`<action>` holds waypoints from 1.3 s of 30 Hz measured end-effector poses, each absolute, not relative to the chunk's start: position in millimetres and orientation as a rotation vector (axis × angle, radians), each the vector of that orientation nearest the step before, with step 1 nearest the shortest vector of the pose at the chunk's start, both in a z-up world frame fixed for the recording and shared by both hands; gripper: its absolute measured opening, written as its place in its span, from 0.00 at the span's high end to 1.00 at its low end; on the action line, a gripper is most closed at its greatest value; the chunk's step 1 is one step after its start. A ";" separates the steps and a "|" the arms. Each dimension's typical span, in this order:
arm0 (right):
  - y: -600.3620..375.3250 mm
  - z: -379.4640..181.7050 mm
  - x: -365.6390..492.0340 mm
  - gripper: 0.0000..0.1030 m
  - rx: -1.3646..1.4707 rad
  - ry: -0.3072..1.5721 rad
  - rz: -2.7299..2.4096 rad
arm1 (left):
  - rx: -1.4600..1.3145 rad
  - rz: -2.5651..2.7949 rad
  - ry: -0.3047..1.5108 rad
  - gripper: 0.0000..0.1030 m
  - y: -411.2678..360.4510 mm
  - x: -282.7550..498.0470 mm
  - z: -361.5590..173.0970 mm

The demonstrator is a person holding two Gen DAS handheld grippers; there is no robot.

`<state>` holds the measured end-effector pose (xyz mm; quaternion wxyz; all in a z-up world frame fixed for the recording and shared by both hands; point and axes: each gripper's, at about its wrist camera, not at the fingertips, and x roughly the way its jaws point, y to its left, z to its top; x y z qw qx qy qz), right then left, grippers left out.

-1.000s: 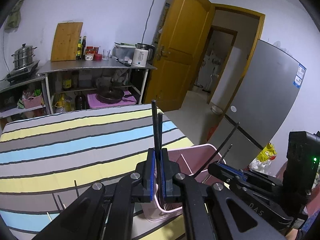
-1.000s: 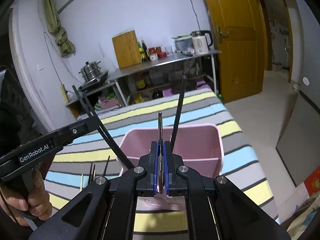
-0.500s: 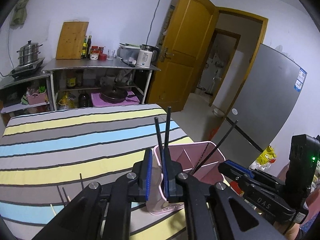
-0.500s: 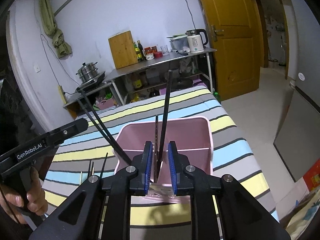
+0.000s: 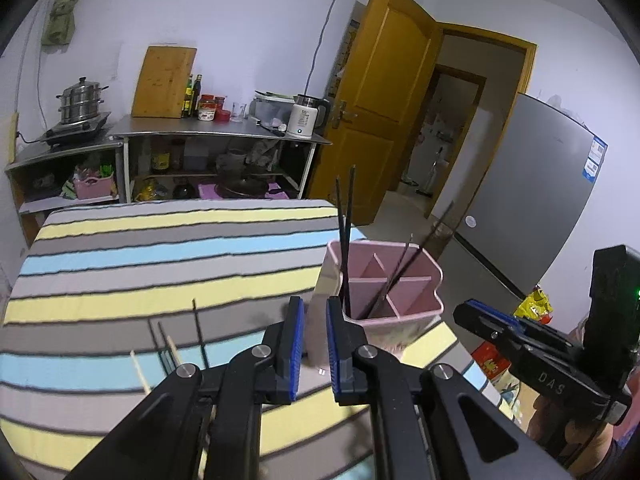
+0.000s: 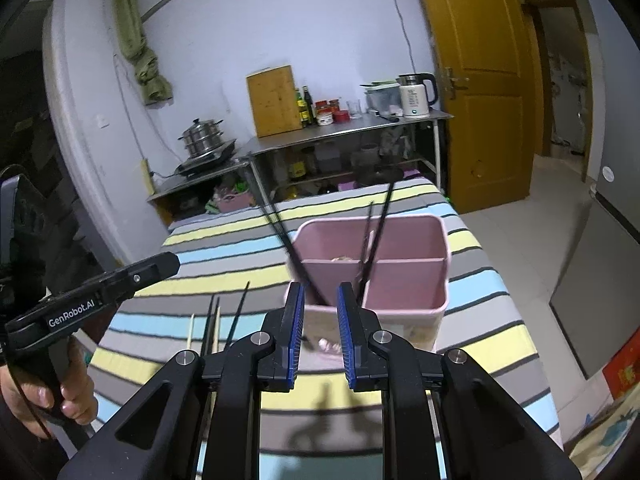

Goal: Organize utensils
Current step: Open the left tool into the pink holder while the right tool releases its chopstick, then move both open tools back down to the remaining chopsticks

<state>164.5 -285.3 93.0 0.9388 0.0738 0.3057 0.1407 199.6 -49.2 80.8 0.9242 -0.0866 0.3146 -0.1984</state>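
- Left gripper (image 5: 315, 344) and right gripper (image 6: 320, 334), jaws parted and empty, hang just short of a pink divided holder (image 6: 404, 308) on the striped tablecloth (image 5: 160, 264).
- Four black chopsticks (image 6: 370, 248) already stand inside.
- Loose chopsticks (image 6: 218, 326) remain on the cloth; their count is unclear, partly hidden by the grippers.

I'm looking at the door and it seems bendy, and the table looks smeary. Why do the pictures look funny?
Both views use a fisheye lens, so the yellow door bows and the corners go dark. In the left wrist view the striped tablecloth near the chopsticks is smeared, likely motion blur. In the right wrist view the hand-held gripper casts a shadow below.
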 end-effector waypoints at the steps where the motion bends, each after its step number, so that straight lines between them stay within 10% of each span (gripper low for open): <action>1: -282.8 92.8 161.2 0.83 0.145 0.623 0.294 | -0.176 -0.404 0.646 0.90 -47.9 195.0 79.5; 39: -204.4 46.6 138.3 0.83 0.025 0.733 0.443 | -0.276 -0.226 0.775 0.90 34.2 148.1 11.0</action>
